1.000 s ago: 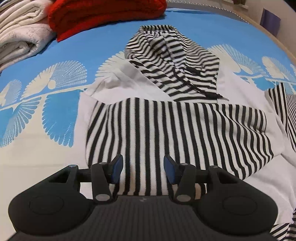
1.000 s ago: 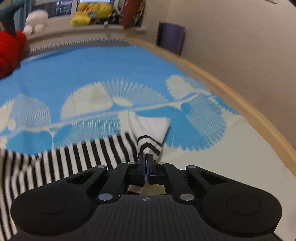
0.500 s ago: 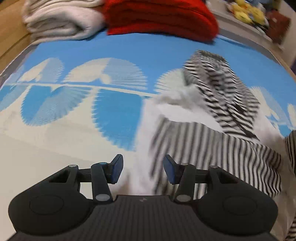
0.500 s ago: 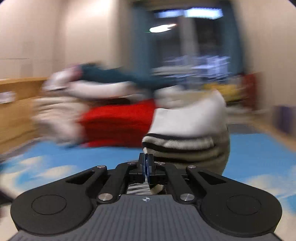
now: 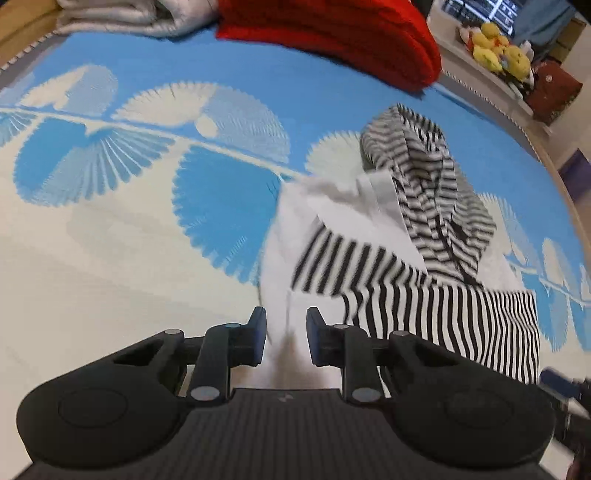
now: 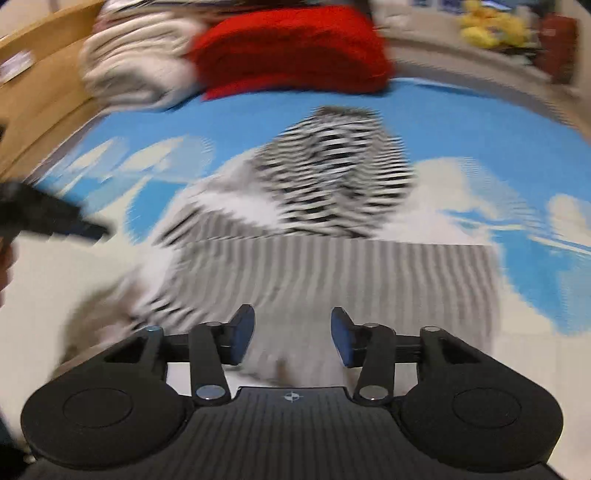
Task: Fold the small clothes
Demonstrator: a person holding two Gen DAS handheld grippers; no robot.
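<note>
You see a small hoodie (image 5: pixel 417 266) with black and white stripes, and plain white cloth at its left side. It lies on a bed cover (image 5: pixel 147 206) that is bright blue with big white fan shapes. Behind it you see a red blanket (image 5: pixel 332 33) and a cream-white one (image 5: pixel 122 14). Far back there are yellow soft toys (image 5: pixel 495 51). Your left gripper (image 5: pixel 286 341) is black with blue pads. Your right gripper (image 6: pixel 291 339) is black with blue pads too.
</note>
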